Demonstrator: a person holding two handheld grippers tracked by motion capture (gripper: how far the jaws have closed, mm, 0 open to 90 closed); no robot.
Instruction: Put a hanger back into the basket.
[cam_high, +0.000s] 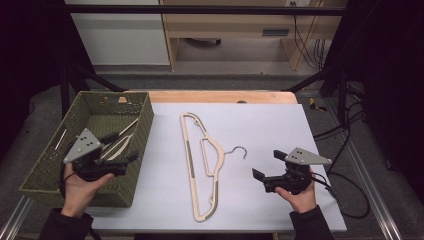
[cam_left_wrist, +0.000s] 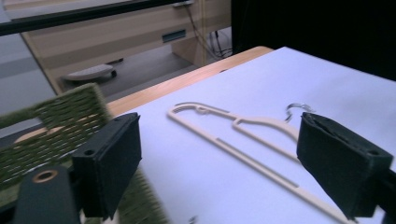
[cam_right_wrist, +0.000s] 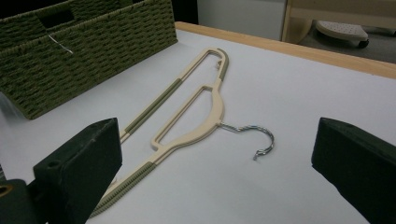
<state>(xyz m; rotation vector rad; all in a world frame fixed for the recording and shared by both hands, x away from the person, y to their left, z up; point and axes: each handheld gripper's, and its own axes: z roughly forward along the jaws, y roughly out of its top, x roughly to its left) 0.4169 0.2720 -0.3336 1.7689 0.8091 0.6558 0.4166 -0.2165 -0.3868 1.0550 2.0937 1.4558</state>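
Hanger (cam_high: 202, 165), beige with metal hook: flat on white tabletop (cam_high: 270, 125), mid-sheet, beside green basket (cam_high: 142, 145). Left gripper (cam_high: 120, 150): wide, empty, over basket's near corner. Right gripper (cam_high: 267, 165): wide, empty, right of hook.

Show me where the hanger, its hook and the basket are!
hanger (cam_high: 188, 150): high view, on its long beige bar.
hook (cam_right_wrist: 261, 135): right gripper view, on the metal curve.
basket (cam_high: 142, 120): high view, on its right woven wall.
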